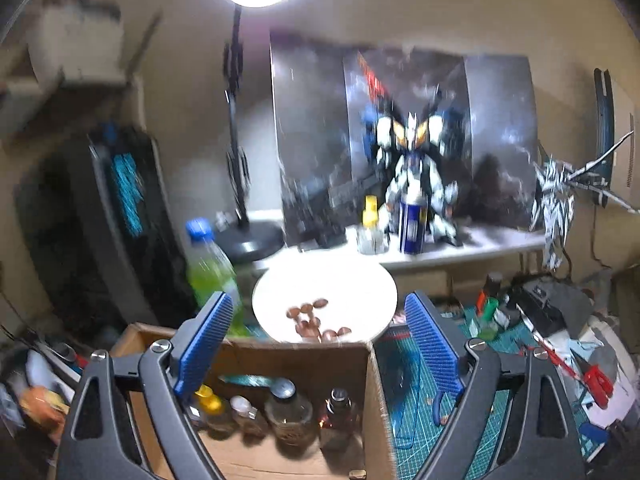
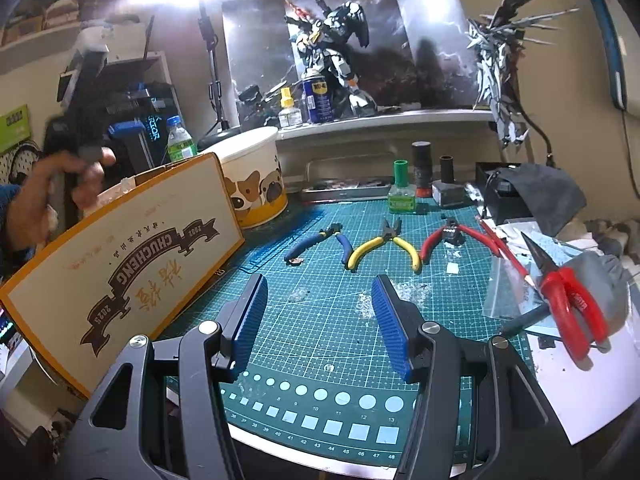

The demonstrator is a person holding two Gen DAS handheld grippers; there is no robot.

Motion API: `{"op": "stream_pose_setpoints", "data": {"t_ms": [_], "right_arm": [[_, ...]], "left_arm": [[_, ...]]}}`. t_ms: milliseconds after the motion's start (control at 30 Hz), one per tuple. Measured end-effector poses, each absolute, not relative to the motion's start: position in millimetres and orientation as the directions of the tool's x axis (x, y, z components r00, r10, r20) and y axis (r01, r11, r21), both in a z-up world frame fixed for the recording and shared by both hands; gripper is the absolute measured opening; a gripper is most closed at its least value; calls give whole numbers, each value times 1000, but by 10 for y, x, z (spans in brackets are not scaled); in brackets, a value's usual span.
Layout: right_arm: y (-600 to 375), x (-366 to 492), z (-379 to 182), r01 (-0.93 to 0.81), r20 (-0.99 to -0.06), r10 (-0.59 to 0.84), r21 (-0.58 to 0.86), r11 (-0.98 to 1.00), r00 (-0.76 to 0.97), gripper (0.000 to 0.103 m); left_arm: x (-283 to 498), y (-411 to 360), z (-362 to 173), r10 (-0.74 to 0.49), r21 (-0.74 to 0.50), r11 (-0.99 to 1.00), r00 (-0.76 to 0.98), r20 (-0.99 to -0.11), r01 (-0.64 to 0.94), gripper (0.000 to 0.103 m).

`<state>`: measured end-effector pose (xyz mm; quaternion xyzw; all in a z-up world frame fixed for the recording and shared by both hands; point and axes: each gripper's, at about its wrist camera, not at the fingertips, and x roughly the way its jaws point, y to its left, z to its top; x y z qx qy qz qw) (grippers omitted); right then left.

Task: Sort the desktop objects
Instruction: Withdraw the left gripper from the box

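My left gripper (image 1: 318, 340) is open and empty, hovering above an open cardboard box (image 1: 372, 396) that holds several small bottles (image 1: 288, 408). In the right wrist view the same box (image 2: 120, 256) stands at the left of the green cutting mat (image 2: 320, 320). My right gripper (image 2: 320, 324) is open and empty, low over the mat. Beyond it lie blue-handled pliers (image 2: 320, 240), yellow-handled cutters (image 2: 384, 246) and red-handled cutters (image 2: 448, 236) in a row. Red-handled long-nose pliers (image 2: 568, 296) lie at the right.
A round tub with dog pictures (image 2: 256, 184) stands behind the box; from above (image 1: 324, 304) it holds several brown pieces. A green drink bottle (image 1: 212, 272) stands left of it. A green-capped glue bottle (image 2: 401, 192) and dark bottles (image 2: 422, 168) stand at the mat's back. A shelf holds a spray can (image 2: 318, 96).
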<state>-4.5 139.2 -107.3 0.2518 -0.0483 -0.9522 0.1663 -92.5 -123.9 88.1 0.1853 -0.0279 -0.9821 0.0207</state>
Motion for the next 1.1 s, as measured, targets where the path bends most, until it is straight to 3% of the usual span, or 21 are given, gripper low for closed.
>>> {"op": "stream_pose_setpoints", "data": {"t_ms": [67,167,367,633,933,1100], "right_arm": [[1396,-28,-1061,294,-460,-342,175,-940,-820,51],[1427,5,-1031,292,-452,-340,175,-940,-825,52],[1567,93,-937,273,-431,-324,178,-945,-842,52],[1848,300,-788,242,-421,-273,126,-962,-865,56],[2169,475,-622,262,-475,-277,100,-960,-835,57],[2184,557,-322,247,-546,-219,23,-969,-809,71]], "left_arm": [[-721,-1147,1120,-78,73,-996,-946,-316,58,90],[-441,-1022,1398,-106,61,-994,-957,-272,92,103],[-1,-775,1547,-49,0,-999,-960,-277,51,103],[269,-442,1133,-20,21,-1000,-923,-383,13,103],[441,-314,560,-112,-15,-991,-894,-433,131,103],[396,-242,261,-114,5,-992,-863,-493,128,103]]}}
